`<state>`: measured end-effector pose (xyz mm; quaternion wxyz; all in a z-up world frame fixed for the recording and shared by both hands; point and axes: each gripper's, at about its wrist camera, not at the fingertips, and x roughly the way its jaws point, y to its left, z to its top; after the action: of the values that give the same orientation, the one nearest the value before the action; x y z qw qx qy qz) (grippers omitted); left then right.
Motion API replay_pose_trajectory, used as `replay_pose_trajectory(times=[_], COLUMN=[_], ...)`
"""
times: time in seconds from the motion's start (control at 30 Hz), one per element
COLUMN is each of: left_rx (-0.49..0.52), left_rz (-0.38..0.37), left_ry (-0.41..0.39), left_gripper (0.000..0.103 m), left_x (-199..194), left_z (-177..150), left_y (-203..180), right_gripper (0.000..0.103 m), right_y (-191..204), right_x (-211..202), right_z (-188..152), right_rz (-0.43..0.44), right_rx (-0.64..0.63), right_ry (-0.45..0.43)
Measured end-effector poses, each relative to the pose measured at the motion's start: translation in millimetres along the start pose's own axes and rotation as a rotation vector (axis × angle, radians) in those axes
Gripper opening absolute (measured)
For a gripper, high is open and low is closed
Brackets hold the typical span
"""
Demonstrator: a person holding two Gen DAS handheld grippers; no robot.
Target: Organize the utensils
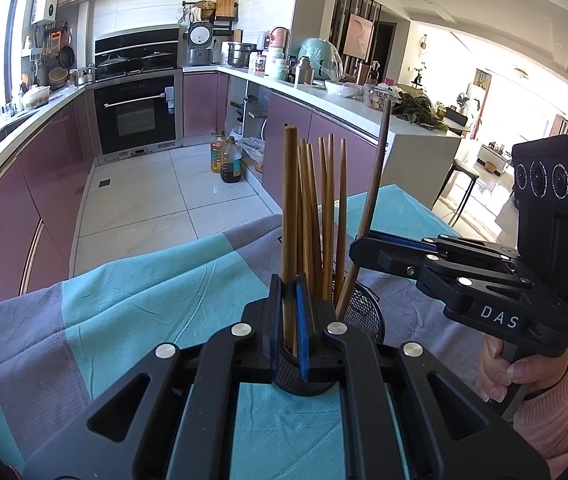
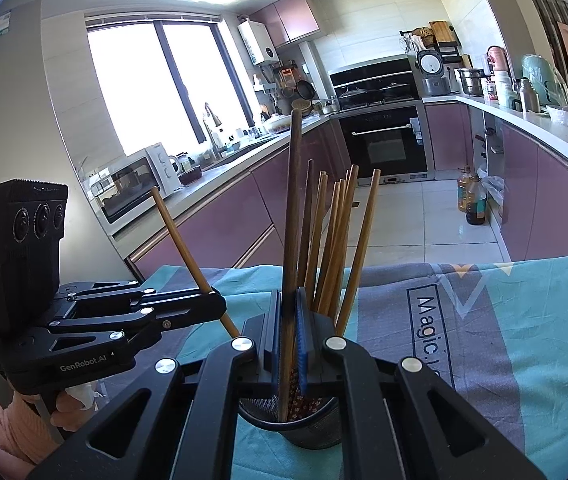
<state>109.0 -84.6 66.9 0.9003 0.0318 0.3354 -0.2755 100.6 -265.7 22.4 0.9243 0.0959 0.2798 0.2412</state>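
A black mesh utensil holder (image 1: 358, 314) (image 2: 316, 426) stands on the cloth-covered table and holds several wooden chopsticks (image 1: 326, 216) (image 2: 336, 240). My left gripper (image 1: 289, 320) is shut on a light wooden chopstick (image 1: 289, 208) whose lower end is inside the holder; it also shows in the right wrist view (image 2: 210, 300). My right gripper (image 2: 289, 336) is shut on a darker, longer chopstick (image 2: 293, 200) that stands in the holder. In the left wrist view the right gripper (image 1: 358, 246) clamps that dark stick (image 1: 376, 168) from the right.
The table carries a teal and grey cloth (image 1: 132, 288) (image 2: 504, 320). Beyond it lie the tiled kitchen floor (image 1: 144, 200), purple cabinets (image 2: 212, 232), an oven (image 1: 136, 116) and oil bottles (image 1: 226, 158). A stool (image 1: 458, 188) stands at the right.
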Motion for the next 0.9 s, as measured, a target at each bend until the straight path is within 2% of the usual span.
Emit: replay_pose_trajectory(times=[0.9], left_rx=[-0.018], left_rz=[0.003], left_ry=[0.0], left_gripper=[0.007], left_x=[7], left_z=[2], left_y=[4], right_gripper=[0.006], right_y=[-5], right_x=[12], right_z=[1], right_rz=[0.002], right_rx=[0.01], right_ry=[0.01])
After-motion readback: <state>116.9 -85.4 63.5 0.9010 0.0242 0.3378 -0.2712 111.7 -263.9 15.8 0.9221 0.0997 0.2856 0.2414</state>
